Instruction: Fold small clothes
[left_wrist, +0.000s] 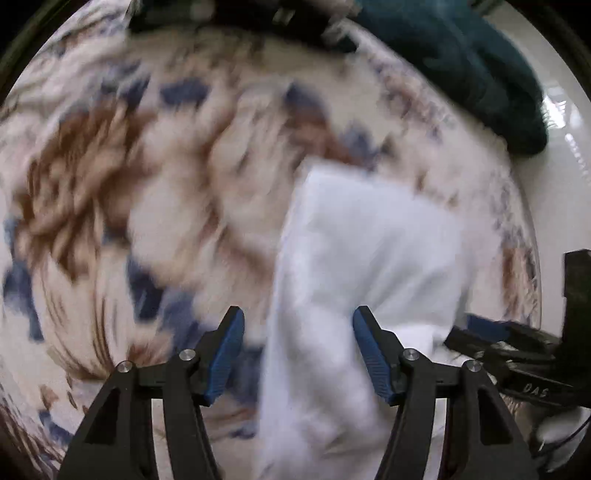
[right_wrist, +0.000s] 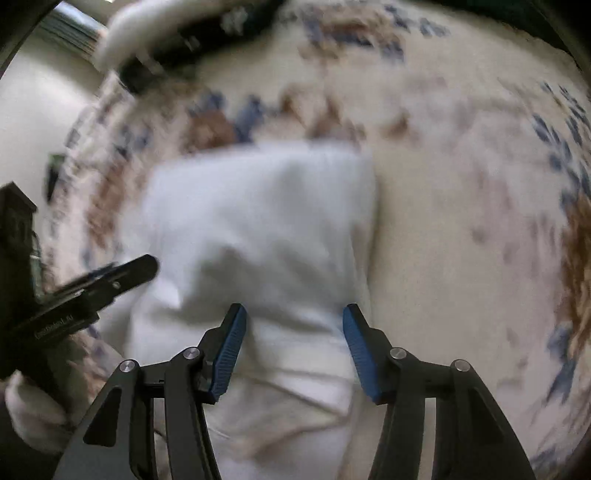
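Note:
A small white garment (left_wrist: 369, 236) lies on a floral cloth (left_wrist: 110, 166); both views are smeared by motion. My left gripper (left_wrist: 298, 317) points down at it with its jaws apart, and the white fabric runs between the blue pads without being pinched. My right gripper (right_wrist: 295, 312) is also open, hovering over the near part of the same white garment (right_wrist: 258, 206). Each gripper shows in the other's view: the right gripper (left_wrist: 509, 339) at the right edge, the left gripper (right_wrist: 110, 277) at the left edge. Whether any pad touches the fabric is unclear.
A dark teal garment (left_wrist: 461, 66) lies at the far right of the floral cloth (right_wrist: 461, 184). Pale glossy floor (left_wrist: 561, 110) shows beyond the cloth's edge. A gloved hand (right_wrist: 33, 417) is at the lower left of the right wrist view.

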